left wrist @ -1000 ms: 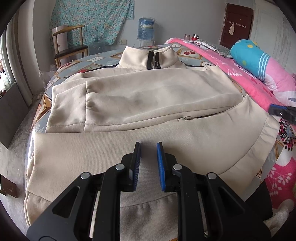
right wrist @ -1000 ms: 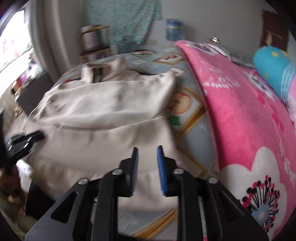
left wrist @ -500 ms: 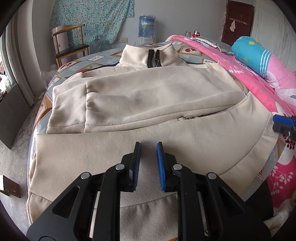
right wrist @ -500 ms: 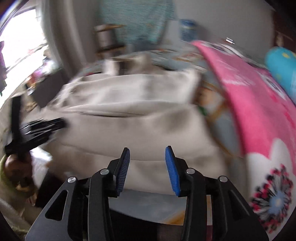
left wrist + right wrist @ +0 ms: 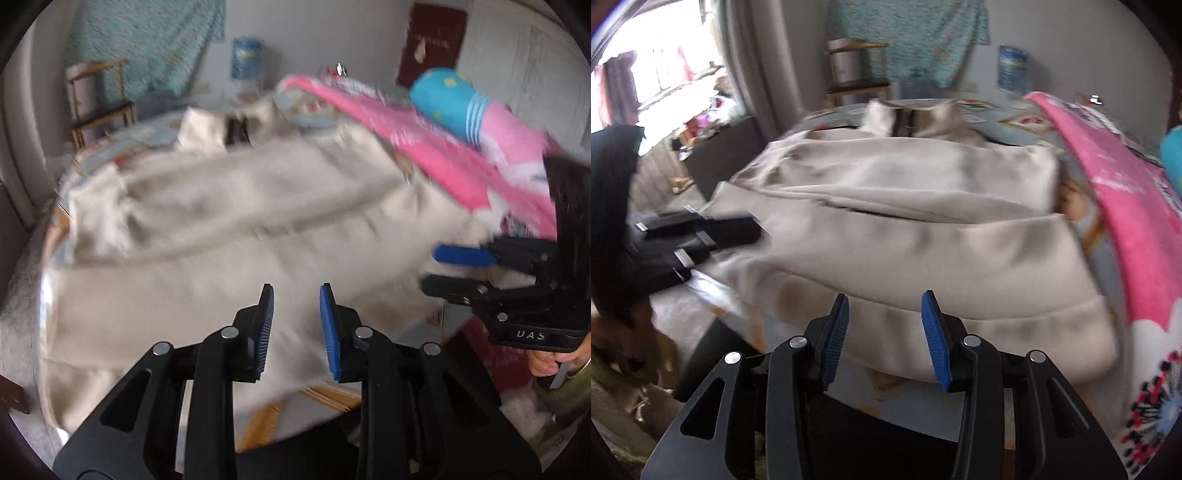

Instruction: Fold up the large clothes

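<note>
Gaping grippers [image 5: 296, 325] [image 5: 885, 338] probably above jacket [image 5: 923, 236].

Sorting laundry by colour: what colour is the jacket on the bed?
Cream jacket; clearest in the right wrist view.

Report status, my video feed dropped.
Left gripper and right gripper open, empty. Cream jacket part-folded on bed. Nothing in the way.

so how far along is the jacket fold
Done: the cream jacket lies flat on the bed with its sleeves folded across the body. In hand: nothing; the left gripper and right gripper are open near the hem, one toward each bottom corner. Left: gripping the hem and folding it toward the collar.
</note>
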`<state>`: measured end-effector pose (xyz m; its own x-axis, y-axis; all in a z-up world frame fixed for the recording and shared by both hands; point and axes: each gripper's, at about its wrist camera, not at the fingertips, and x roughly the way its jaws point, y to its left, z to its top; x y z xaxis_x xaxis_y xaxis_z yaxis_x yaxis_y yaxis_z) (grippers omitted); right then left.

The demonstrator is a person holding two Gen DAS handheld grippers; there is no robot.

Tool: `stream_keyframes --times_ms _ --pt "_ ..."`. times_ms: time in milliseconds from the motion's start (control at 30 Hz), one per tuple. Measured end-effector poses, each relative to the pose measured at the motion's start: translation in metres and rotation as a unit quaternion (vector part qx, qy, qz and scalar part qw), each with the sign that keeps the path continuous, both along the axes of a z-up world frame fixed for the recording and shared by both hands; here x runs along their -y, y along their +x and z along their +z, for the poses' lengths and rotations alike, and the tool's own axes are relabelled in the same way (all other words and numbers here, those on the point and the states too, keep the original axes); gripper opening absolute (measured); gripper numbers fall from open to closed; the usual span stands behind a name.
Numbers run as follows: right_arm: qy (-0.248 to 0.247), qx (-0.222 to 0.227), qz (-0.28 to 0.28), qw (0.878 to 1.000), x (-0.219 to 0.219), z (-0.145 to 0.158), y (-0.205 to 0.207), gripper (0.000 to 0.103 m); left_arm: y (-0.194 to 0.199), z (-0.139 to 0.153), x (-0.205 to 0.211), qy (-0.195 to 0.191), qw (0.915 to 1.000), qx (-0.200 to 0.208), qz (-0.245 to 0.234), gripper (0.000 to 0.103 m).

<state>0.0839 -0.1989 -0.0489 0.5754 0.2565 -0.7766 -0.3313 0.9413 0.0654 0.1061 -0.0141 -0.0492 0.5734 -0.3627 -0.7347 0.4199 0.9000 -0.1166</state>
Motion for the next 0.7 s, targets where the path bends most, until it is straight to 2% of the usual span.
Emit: stream_keyframes --times_ms 33,67,100,167,267,333,400,433,467,500,567,700 --pt "-0.009 -0.007 0.002 1.0 -0.004 -0.007 0.003 0.039 0.001 -0.011 0.004 0.016 0.9998 -0.012 0.002 0.026" --pt "-0.027 -0.015 0.0 1.0 -0.01 -0.017 0.006 0.04 -0.001 -0.016 0.005 0.009 0.9999 -0.009 0.006 0.026" --pt "-0.039 0.001 0.002 0.999 -0.016 -0.014 0.002 0.042 -0.001 -0.016 0.002 -0.002 0.9999 -0.012 0.011 0.026" --pt "-0.062 -0.006 -0.001 0.998 -0.023 -0.006 0.0 0.042 0.003 -0.011 -0.003 -0.01 0.9993 -0.03 0.022 0.028" --pt "-0.04 0.016 0.011 0.999 -0.028 0.015 -0.011 0.042 -0.004 0.002 -0.006 0.009 0.9993 -0.012 0.034 0.027" --pt "-0.013 0.028 0.031 0.999 -0.036 0.025 -0.019 0.042 -0.012 0.009 -0.01 0.013 0.9994 -0.003 0.031 0.029" --pt "-0.014 0.02 0.043 0.999 -0.046 0.016 -0.018 0.044 -0.014 0.005 -0.017 0.027 0.9989 -0.005 0.039 0.036" --pt "-0.022 0.012 0.045 0.999 -0.051 0.006 -0.015 0.046 -0.012 -0.006 -0.02 0.041 0.9978 -0.019 0.049 0.037" --pt "-0.023 0.0 0.047 0.999 -0.054 -0.005 -0.013 0.048 -0.01 -0.013 -0.024 0.04 0.9974 -0.03 0.052 0.037" --pt "-0.013 -0.001 0.044 0.999 -0.053 -0.008 -0.013 0.051 -0.013 -0.011 -0.027 0.031 0.9981 -0.014 0.051 0.037" --pt "0.001 -0.011 0.043 0.999 -0.047 0.0 -0.014 0.051 -0.014 -0.009 -0.026 0.038 0.9979 -0.016 0.05 0.037" --pt "-0.021 0.022 0.015 0.999 -0.03 0.018 -0.018 0.052 -0.025 0.008 -0.044 0.029 0.997 0.01 0.071 0.038"
